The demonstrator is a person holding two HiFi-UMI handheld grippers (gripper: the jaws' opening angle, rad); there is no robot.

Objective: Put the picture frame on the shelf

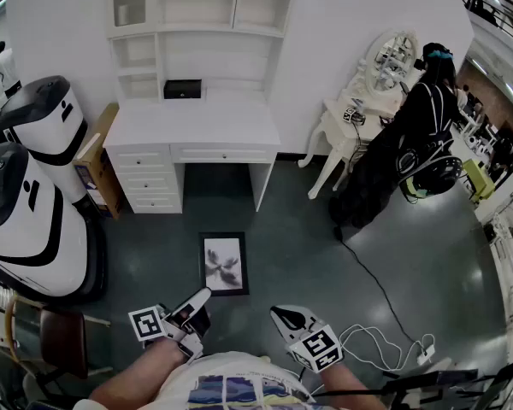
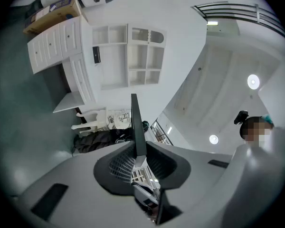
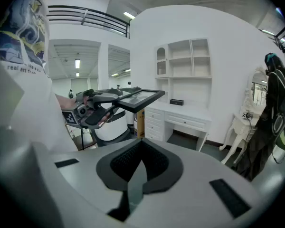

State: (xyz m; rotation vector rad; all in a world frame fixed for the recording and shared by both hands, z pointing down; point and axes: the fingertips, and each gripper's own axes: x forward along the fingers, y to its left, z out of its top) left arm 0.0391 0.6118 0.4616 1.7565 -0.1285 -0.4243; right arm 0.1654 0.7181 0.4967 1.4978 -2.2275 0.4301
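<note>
Black picture frame (image 1: 223, 261): up in the air over the floor, well short of the white shelf (image 1: 197, 29), held flat by one edge, I guess for carrying.
Left gripper (image 1: 199, 297): clamped on the frame's near edge.
Right gripper (image 1: 280, 315): jaws together, empty, kept aside.

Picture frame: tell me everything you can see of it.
The picture frame is a thin rectangle with a dark border round a pale picture of a dark, flower-like motif, and its face looks glazed. It is in the air, roughly level and face up, in front of the white desk. The left gripper is shut on its near short edge. Nothing else touches it.
</note>
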